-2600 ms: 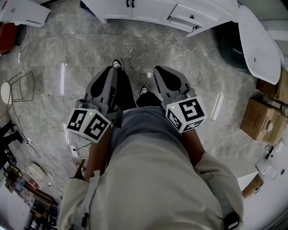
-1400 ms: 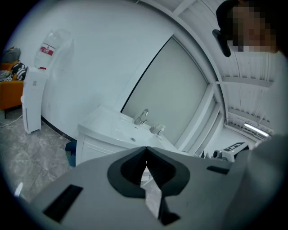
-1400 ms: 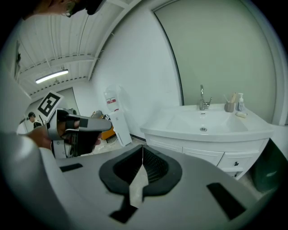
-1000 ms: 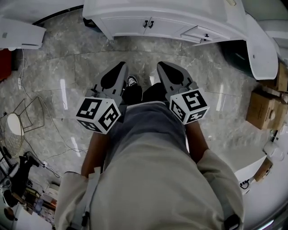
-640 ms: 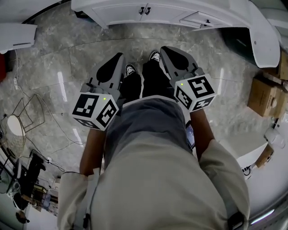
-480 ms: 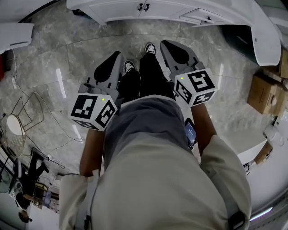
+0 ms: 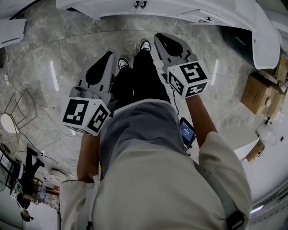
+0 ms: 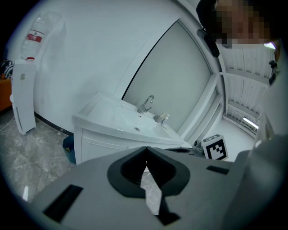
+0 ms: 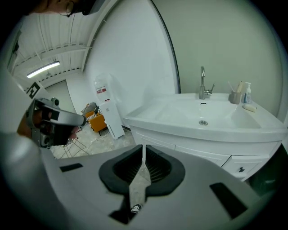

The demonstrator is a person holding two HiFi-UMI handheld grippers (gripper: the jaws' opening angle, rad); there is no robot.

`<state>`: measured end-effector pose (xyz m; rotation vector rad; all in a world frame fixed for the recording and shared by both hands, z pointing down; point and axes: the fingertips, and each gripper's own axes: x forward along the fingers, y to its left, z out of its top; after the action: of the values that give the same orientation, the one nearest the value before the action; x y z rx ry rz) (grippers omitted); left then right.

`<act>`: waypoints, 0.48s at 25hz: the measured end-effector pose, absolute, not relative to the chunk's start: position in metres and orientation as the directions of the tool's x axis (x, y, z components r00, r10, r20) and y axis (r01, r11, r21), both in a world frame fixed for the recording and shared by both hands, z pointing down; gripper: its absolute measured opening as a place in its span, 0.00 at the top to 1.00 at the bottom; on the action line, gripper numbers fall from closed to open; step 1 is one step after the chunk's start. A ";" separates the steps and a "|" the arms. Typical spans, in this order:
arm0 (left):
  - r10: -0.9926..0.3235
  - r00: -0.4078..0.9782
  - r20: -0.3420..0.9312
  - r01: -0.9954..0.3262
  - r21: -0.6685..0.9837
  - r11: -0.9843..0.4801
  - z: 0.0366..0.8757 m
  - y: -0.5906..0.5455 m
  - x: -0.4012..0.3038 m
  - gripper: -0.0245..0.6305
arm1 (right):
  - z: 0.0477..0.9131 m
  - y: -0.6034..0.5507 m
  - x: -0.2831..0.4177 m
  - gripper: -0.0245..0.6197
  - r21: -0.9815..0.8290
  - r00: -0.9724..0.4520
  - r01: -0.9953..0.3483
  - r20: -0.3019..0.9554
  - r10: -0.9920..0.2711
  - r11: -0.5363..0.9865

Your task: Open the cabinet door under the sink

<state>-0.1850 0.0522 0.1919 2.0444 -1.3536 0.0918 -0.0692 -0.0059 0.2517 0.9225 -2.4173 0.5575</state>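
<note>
My left gripper (image 7: 107,57) and right gripper (image 7: 160,37) had fingers pressed together, empty, well short of the cabinet door (image 7: 120,5) at the floor's far edge. Arriving closed, I risked bumping its handles (image 7: 140,4).

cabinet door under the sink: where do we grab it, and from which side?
Take a dark handle at the centre seam where the two cabinet doors meet, coming straight in from the front. It looks like the only part standing proud of the white fronts; its exact shape is too small to tell. The left gripper and right gripper are both shut, so open one first.
</note>
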 end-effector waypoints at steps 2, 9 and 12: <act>-0.794 0.444 0.414 -0.843 0.493 -0.214 0.198 0.048 -0.186 0.96 | 0.265 -0.011 -0.070 0.94 -0.204 -0.652 -0.696 0.580 -0.488 0.688; -0.805 0.380 0.455 -0.867 0.478 -0.139 0.228 0.047 -0.186 0.96 | 0.308 -0.027 -0.070 0.94 -0.237 -0.643 -0.709 0.605 -0.470 0.665; -0.800 0.377 0.466 -0.860 0.496 -0.117 0.243 0.048 -0.185 0.96 | 0.327 -0.035 -0.070 0.94 -0.232 -0.626 -0.721 0.620 -0.472 0.652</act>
<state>-0.1854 0.0478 0.2431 1.9200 -1.4318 0.1069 -0.0700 -0.0347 0.3270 0.9274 -2.3532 0.6410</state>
